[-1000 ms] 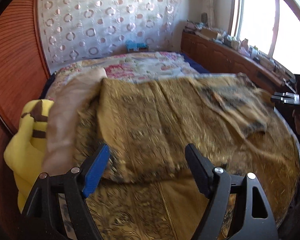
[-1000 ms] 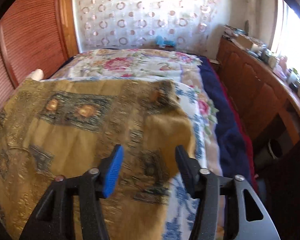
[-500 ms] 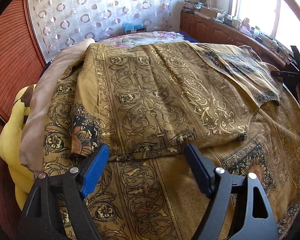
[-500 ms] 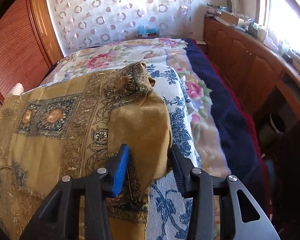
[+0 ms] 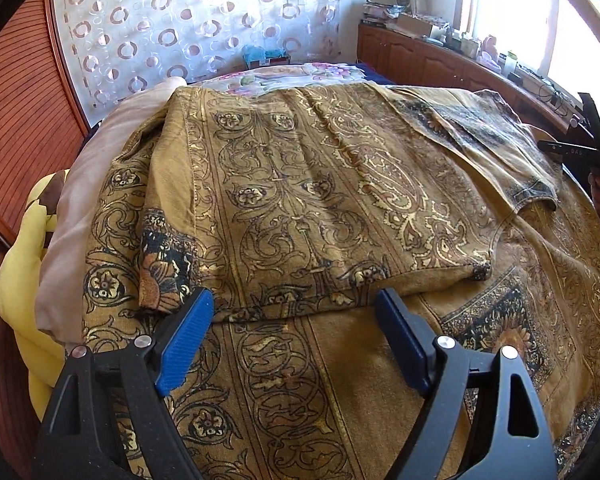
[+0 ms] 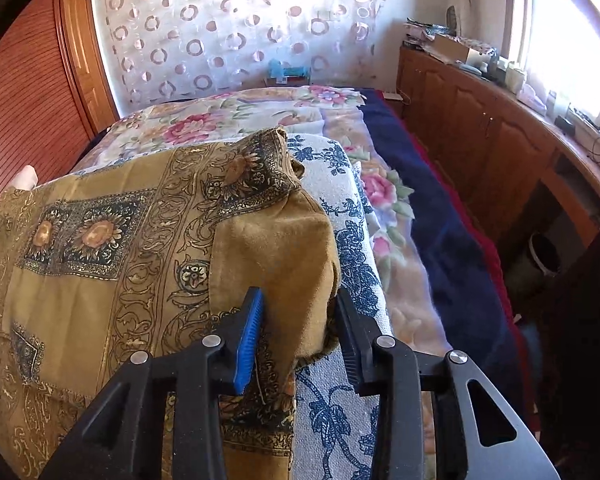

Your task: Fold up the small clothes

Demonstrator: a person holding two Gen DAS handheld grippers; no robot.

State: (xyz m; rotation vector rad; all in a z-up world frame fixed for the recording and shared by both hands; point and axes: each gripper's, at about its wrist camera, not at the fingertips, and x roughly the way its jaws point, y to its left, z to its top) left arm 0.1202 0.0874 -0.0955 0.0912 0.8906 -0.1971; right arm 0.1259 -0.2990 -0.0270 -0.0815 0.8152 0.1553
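A floral bedspread (image 6: 236, 120) fills the upper centre of the right wrist view, with a navy blanket (image 6: 440, 216) along its right edge. An ochre patterned garment (image 5: 320, 184) is spread across the centre of the left wrist view, its folded hem lying just above the fingertips. The left gripper (image 5: 296, 332) is held wide apart at bottom centre, clasping nothing. A plain flap of the garment is seen between the fingers of the right gripper (image 6: 298, 334), which are partly parted, at lower centre.
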